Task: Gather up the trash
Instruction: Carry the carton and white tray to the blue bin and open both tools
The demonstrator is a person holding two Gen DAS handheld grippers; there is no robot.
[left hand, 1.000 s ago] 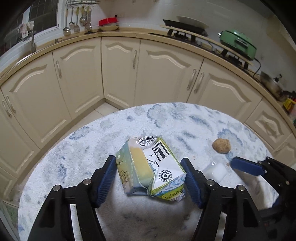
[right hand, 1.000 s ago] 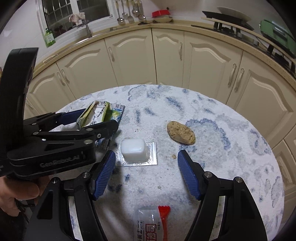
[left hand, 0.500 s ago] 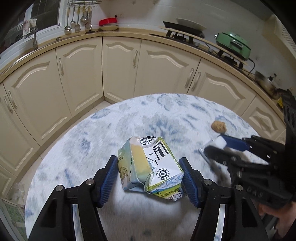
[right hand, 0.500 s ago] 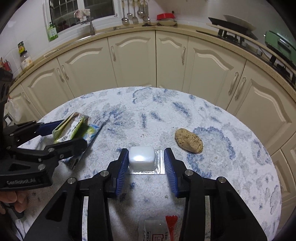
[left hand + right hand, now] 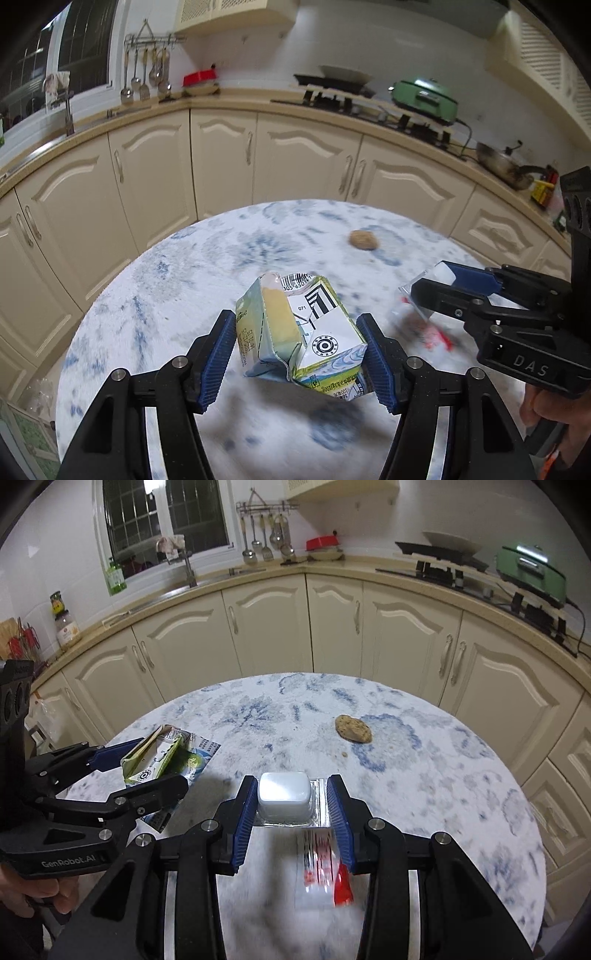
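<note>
At the left, the left gripper (image 5: 300, 354) pinches a crushed drink carton (image 5: 300, 338) between its blue pads (image 5: 218, 360), one pad against each side of the dented box — the barcode end points away from the camera, and the carton appears raised off the round worktop (image 5: 184, 288), which wears a white cloth with blue blotches. In the right wrist view the same carton (image 5: 157, 762) shows side-on in that gripper (image 5: 146, 766), at the left part of the worktop (image 5: 461, 794). Toward the middle, the right gripper (image 5: 293, 810) is closed on a small white plastic cup with a foil rim (image 5: 283, 797), its pads flanking the cup and its foil flange. Below it, blurred, lies a clear wrapper with red print (image 5: 321, 871) on the cloth. Farther right and well apart from both grippers, a brown crumbly lump (image 5: 352, 728) — perhaps a biscuit — rests on the cloth. From the left wrist camera the right gripper (image 5: 439, 286) enters at the right edge, with the lump (image 5: 364, 239) beyond it.
</note>
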